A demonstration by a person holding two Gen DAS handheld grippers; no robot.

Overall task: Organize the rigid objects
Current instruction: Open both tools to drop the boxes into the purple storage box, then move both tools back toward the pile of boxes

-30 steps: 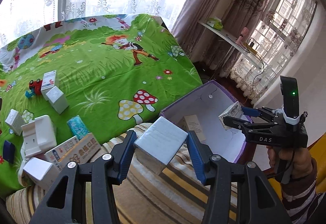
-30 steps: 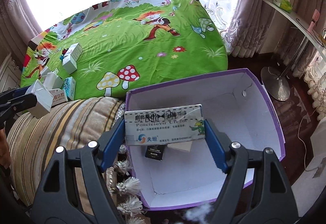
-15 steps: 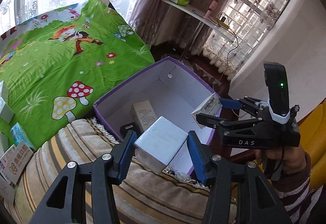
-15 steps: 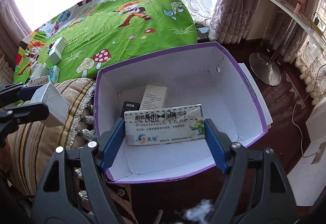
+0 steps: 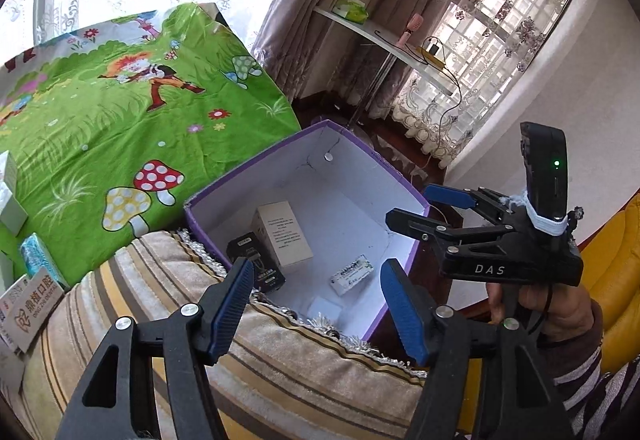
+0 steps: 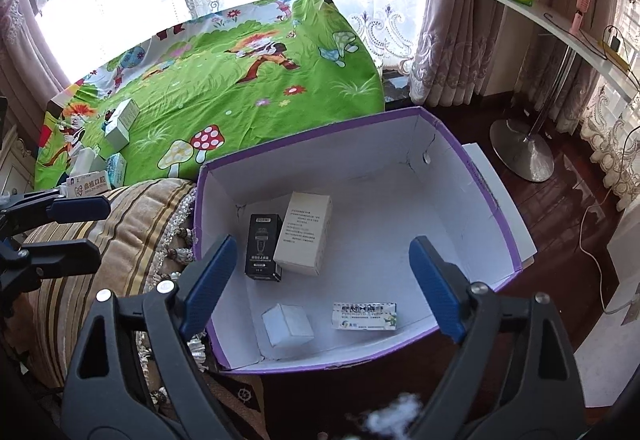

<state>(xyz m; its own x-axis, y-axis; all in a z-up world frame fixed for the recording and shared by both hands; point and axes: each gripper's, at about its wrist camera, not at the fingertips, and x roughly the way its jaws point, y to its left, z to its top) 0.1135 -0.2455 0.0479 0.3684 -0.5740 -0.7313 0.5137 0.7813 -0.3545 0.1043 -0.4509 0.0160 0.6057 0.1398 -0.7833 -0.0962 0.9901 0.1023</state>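
The small white box point(image 5: 326, 307) is half hidden behind the cushion point(image 5: 280, 352); print on the beige carton point(image 6: 304, 238) is illegible.

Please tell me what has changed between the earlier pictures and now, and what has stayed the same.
Both grippers have just been opening and let go. The white box fell from the left gripper and the long printed box from the right gripper; both now lie in the purple bin. The black box and beige box stayed put.
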